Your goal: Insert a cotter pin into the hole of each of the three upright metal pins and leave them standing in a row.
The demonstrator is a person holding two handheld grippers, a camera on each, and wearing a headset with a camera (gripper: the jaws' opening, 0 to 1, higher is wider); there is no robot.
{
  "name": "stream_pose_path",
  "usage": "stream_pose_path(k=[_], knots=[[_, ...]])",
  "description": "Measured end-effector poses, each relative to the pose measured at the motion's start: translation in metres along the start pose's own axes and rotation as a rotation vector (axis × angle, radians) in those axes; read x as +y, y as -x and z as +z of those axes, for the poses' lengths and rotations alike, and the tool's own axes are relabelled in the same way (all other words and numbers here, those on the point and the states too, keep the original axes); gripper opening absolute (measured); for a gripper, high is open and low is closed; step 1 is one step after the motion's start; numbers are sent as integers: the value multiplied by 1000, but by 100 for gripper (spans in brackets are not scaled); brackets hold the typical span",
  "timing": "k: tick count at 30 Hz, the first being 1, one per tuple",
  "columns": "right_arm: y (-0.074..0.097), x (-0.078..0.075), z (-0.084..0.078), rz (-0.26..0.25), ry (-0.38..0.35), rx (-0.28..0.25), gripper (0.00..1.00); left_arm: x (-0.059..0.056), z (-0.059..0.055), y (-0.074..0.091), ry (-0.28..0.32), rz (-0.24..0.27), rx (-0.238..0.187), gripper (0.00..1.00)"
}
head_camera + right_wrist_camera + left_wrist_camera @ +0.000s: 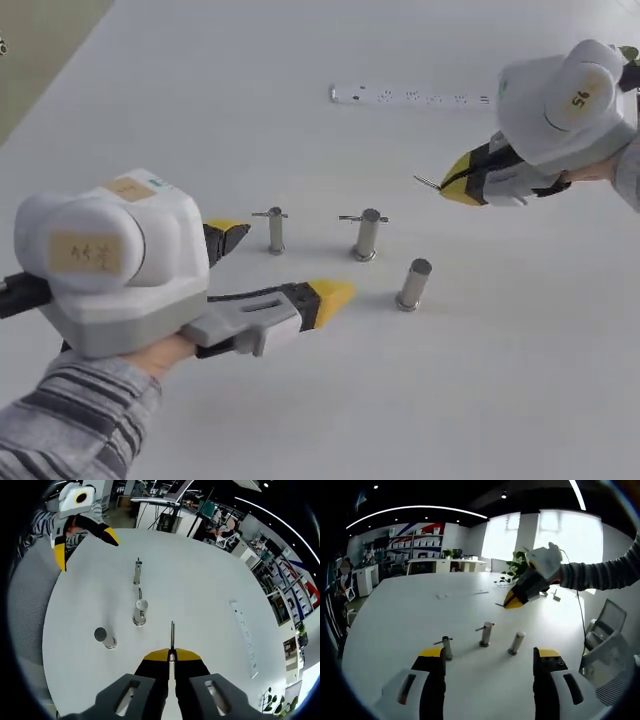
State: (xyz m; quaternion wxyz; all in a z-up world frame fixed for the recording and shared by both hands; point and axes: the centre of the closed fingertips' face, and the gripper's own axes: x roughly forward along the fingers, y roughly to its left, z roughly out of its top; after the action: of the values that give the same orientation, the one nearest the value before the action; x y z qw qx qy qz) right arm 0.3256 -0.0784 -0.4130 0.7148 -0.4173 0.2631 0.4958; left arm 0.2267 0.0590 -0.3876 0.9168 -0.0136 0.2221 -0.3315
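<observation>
White table [330, 410], three shiny upright pins [367, 236], two cottered

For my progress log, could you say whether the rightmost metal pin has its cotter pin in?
Out: the rightmost metal pin stands bare, and the right gripper holds a cotter pin.

R gripper [171, 656] clamps cotter pin [172, 635]; 3 metal pins [140, 611] ahead.
</observation>
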Motion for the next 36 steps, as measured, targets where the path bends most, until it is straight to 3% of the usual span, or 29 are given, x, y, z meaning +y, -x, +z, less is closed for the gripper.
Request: stream_pose_path(k=[5,8,14,17,23,29,36], knots=[[9,20,18,4,57,-49,0,-6,7,-1,-17,-30,4,64],[14,39,26,6,108,-52,0,-12,9,-1,-29,-52,11,59],[19,69,44,3,123,-98,0,-21,9,-3,-14,-83,26,52],[19,77,51,3,134,-116,0,-25,9,-4,39,-106,26,49],[20,90,64,-10,170,-148,0,-26,4,-9,89,-117,55,40],[21,99,73,-13,209,-170,0,-34,11,-11,159,-164,24,30],[22,108,82,-14,243,-186,0,-39,13,-15,186,-181,24,17]])
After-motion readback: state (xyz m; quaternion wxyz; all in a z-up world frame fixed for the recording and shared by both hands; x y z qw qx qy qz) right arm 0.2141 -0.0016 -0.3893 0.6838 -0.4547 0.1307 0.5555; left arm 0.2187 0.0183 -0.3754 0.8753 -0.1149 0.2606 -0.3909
